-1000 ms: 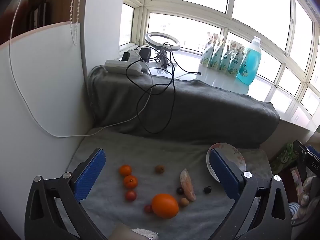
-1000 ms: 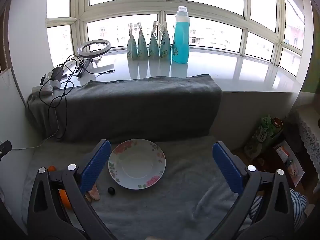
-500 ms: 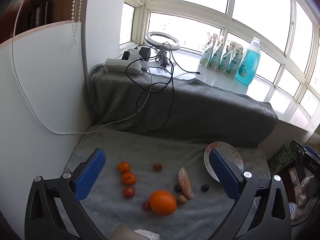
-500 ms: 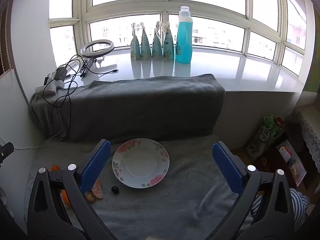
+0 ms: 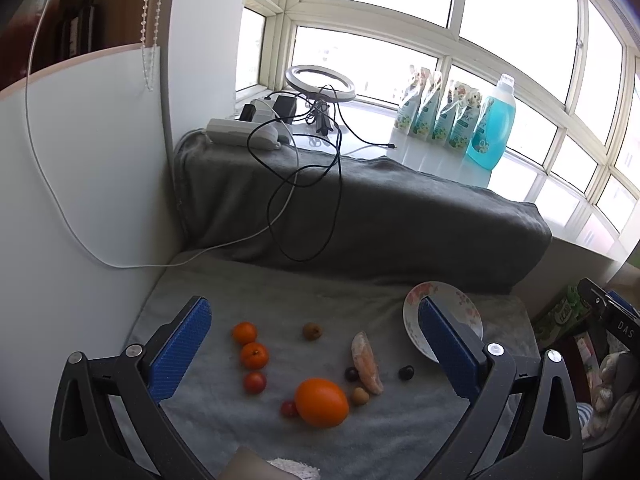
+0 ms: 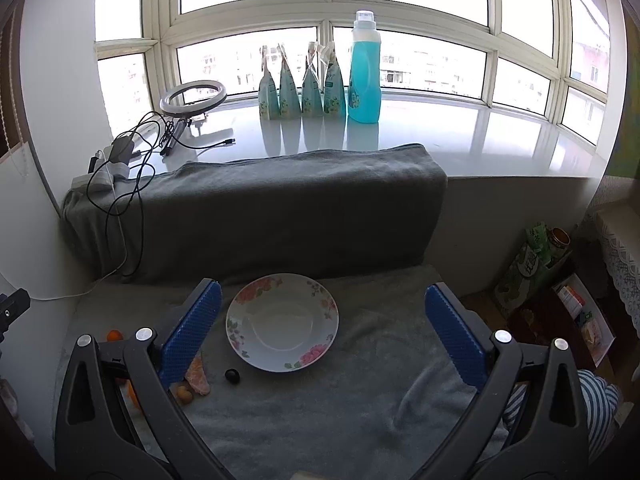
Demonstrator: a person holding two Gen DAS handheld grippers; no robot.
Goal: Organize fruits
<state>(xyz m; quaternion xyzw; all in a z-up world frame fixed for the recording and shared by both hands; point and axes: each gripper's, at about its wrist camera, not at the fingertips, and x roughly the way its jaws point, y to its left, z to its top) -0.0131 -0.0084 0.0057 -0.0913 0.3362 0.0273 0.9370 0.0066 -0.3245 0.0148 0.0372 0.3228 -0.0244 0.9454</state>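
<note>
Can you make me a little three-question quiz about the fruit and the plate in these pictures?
1. True or false: the flowered plate has no fruit on it.
2. Which is the biggest fruit on the grey blanket? A) the big orange B) the dark grape C) the red cherry tomato
3. Fill in: the left tool and the right tool are both wide ____ and hold nothing.

Key: 1 true. 2 A. 3 open.
</note>
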